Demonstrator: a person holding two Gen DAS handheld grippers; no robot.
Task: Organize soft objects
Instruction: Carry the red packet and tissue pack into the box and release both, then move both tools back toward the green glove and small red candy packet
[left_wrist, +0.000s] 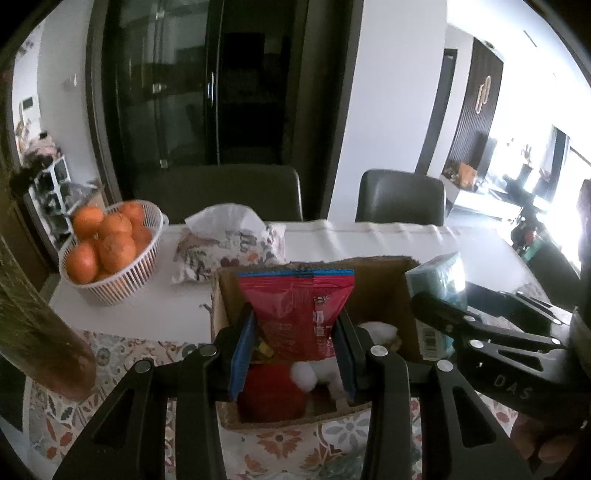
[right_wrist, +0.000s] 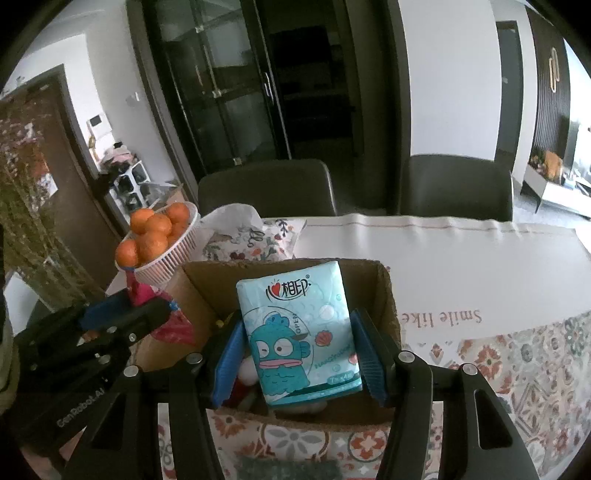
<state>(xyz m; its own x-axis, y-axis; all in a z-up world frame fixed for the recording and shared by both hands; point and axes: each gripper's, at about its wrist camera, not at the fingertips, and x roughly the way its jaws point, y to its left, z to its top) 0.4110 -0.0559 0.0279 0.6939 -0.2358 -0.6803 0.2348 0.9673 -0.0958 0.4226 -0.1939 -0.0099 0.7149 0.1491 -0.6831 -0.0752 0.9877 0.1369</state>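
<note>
An open cardboard box (left_wrist: 376, 280) (right_wrist: 384, 291) stands on the table with a red and white plush toy (left_wrist: 295, 384) inside. My left gripper (left_wrist: 291, 354) is shut on a red snack bag (left_wrist: 299, 314) and holds it upright over the box; the bag shows at the left of the right wrist view (right_wrist: 162, 306). My right gripper (right_wrist: 299, 358) is shut on a teal tissue pack (right_wrist: 299, 332) with a cartoon fish, held upright over the box. The pack and right gripper show at the right of the left wrist view (left_wrist: 439, 291).
A white basket of oranges (left_wrist: 110, 251) (right_wrist: 159, 240) stands at the far left. A floral tissue pouch (left_wrist: 229, 247) (right_wrist: 255, 236) lies behind the box. Two dark chairs (left_wrist: 400, 197) stand beyond the table's far edge. A vase of dried stems (left_wrist: 40, 332) is at the near left.
</note>
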